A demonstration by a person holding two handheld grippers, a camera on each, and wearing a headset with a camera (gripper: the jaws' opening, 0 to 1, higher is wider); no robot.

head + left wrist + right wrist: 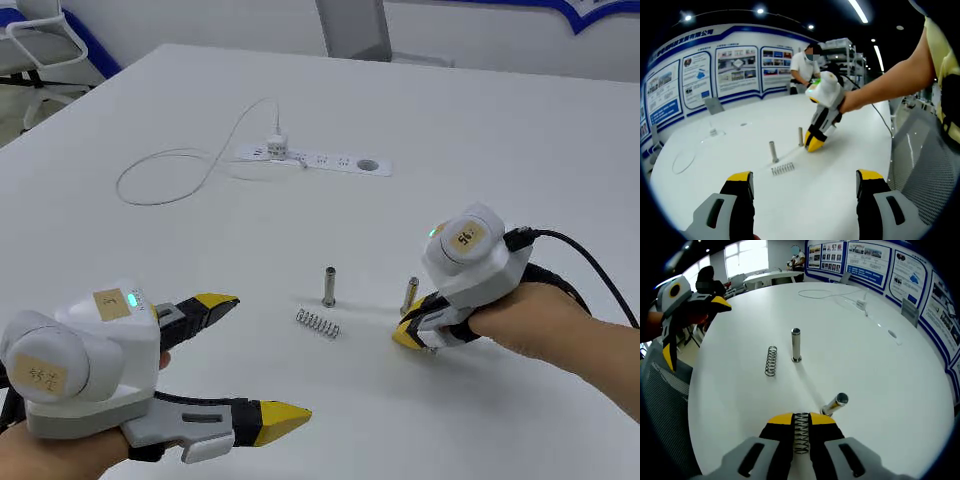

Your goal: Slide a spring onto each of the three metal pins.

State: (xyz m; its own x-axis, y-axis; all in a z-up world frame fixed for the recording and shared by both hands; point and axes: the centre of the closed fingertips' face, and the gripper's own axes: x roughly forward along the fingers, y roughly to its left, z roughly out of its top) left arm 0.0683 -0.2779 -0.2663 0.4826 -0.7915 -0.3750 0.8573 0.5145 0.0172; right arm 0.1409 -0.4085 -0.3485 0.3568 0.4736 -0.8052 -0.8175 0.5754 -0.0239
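Two metal pins stand on the white table: one [329, 286] in the middle, another [409, 294] right beside my right gripper [411, 336]. In the right gripper view the right gripper [800, 421] is shut on a spring [800, 434], with the near pin [835, 404] just ahead of its tips and the far pin [796, 345] upright beyond. A loose spring [317, 323] lies flat in front of the middle pin. My left gripper [250, 358] stands open at the lower left, with nothing between its fingers. The left gripper view shows both pins [773, 151] and the loose spring [782, 168].
A white power strip [312, 158] with a looped white cable [165, 170] lies farther back on the table [500, 130]. A chair [40, 45] stands off the far left corner. A person [802, 67] stands beyond the table.
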